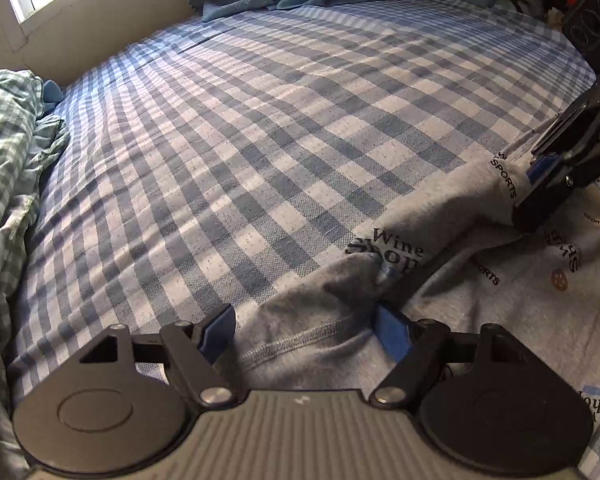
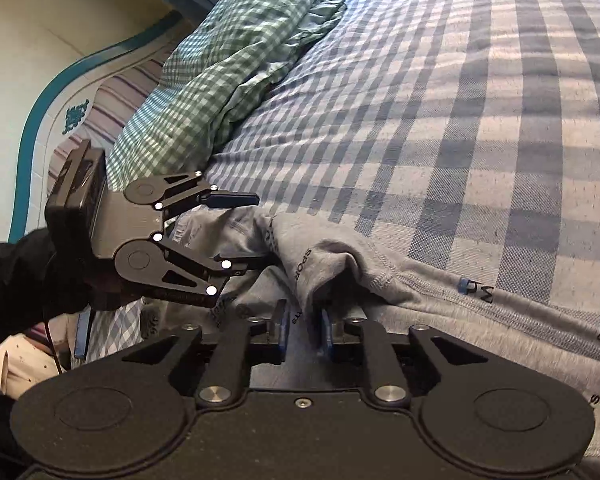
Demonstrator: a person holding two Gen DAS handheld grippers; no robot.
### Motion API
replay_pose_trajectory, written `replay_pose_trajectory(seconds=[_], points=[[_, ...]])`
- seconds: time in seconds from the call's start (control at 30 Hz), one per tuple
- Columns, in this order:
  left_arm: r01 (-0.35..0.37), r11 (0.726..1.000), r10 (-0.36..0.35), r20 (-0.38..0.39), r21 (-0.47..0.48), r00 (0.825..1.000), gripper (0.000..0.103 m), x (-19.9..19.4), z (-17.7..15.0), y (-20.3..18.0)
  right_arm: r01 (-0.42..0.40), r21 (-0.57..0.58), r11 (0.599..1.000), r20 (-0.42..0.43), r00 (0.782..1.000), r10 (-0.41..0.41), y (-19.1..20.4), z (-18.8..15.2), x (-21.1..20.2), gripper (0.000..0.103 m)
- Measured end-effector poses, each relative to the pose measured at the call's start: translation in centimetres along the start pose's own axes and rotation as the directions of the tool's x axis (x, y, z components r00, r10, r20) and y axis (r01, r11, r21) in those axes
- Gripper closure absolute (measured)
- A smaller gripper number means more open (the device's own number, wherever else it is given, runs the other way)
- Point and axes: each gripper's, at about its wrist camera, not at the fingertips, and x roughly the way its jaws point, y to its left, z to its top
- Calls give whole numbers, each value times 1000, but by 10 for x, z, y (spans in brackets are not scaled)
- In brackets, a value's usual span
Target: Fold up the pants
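Pants (image 1: 452, 216) of grey sweat fabric, printed with dark words such as "SPORTS", lie on a bed (image 1: 284, 128) covered in a blue-and-white checked sheet. They lie along the near edge of the bed, their long axis running side to side along that edge, with a stitched hem (image 2: 412, 280) facing the open sheet. The cloth is bunched and raised into a ridge between the two tools.

A green checked blanket (image 2: 228, 64) is heaped along the bed's far side, by a cream wall (image 2: 40, 20).

A person in a dark sleeve (image 2: 16, 280) holds both tools, each tilted downward toward the cloth.

Left gripper (image 1: 304, 332): its jaws stand wide apart, straddling a fold of the grey fabric; its blue pads (image 1: 392, 336) rest beside the cloth without pinching it.

Right gripper (image 2: 304, 328): its jaws are drawn close together around a raised ridge of the pants, the blue pads against the fabric on both sides.
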Motion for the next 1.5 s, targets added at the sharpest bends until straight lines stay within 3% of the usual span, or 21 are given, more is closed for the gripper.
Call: replay_pose_trajectory(seconds=[0.1,0.2,0.23,0.3,0.43,0.57,0.67,0.73,0.77,0.87,0.97,1.1,1.17,1.2,1.23,1.27,1.3,1.33,1.4,1.43,1.5], points=[[-24,1000,24,8,1,1000,22,-6,-2,1,-62,139,988,69,996,53,-15,16,-2,57],[-59,998,60,9,-26,998,22,-14,-6,5,-120,238,964,115,989,94,-25,32,0,61],[-73,997,73,7,-40,997,22,-17,-8,8,-123,256,959,127,988,93,-27,38,0,65],[-108,992,108,-3,-67,994,21,-21,-14,13,-94,264,960,149,987,55,-29,50,-2,103],[-200,969,197,-39,-143,980,16,-23,-29,27,-33,302,953,170,985,-20,-44,71,-1,103],[-256,935,252,-50,-245,966,16,-41,-40,48,64,231,971,117,989,-93,-49,77,15,103],[-356,885,350,-74,-300,934,17,-67,-53,61,86,249,965,112,987,-116,-53,78,13,103],[-384,853,373,-101,-354,922,17,-84,-69,74,118,269,956,133,978,-158,-54,74,0,88],[-374,836,362,-108,-402,926,17,-93,-79,81,138,277,951,139,973,-182,-55,73,-8,72],[-237,768,251,-60,-595,966,17,-122,-109,97,174,225,959,178,960,-216,-42,68,-38,68],[-113,703,132,-28,-702,991,19,-124,-128,101,209,115,971,197,953,-228,-11,46,-56,54],[-40,642,-23,-71,-766,997,20,-104,-146,96,252,-59,966,124,962,-243,35,-3,-45,50],[-32,587,-58,-81,-809,995,24,-95,-157,96,243,-95,965,81,968,-236,51,-27,-35,48],[-48,572,-39,-86,-819,996,32,-95,-158,95,242,-91,966,73,969,-236,54,-37,-32,46],[-34,566,-44,-71,-824,996,72,-97,-155,94,243,-68,968,64,969,-239,59,-47,-28,45],[-24,554,-59,-68,-832,996,85,-99,-152,95,244,-49,969,53,969,-241,60,-54,-26,45],[-55,553,-28,-84,-831,996,84,-104,-146,94,257,-36,966,47,966,-256,63,-61,-23,45],[-63,573,4,-75,-817,997,86,-110,-138,91,278,-31,960,53,960,-276,66,-66,-22,45],[-121,648,88,-84,-752,993,87,-124,-124,81,326,-44,944,76,944,-322,70,-75,-23,45],[-165,679,130,-104,-715,986,88,-127,-117,78,366,-67,928,90,929,-360,72,-78,-22,45],[-236,719,174,-159,-654,972,87,-121,-115,69,488,-132,863,119,872,-475,73,-87,-15,44]])
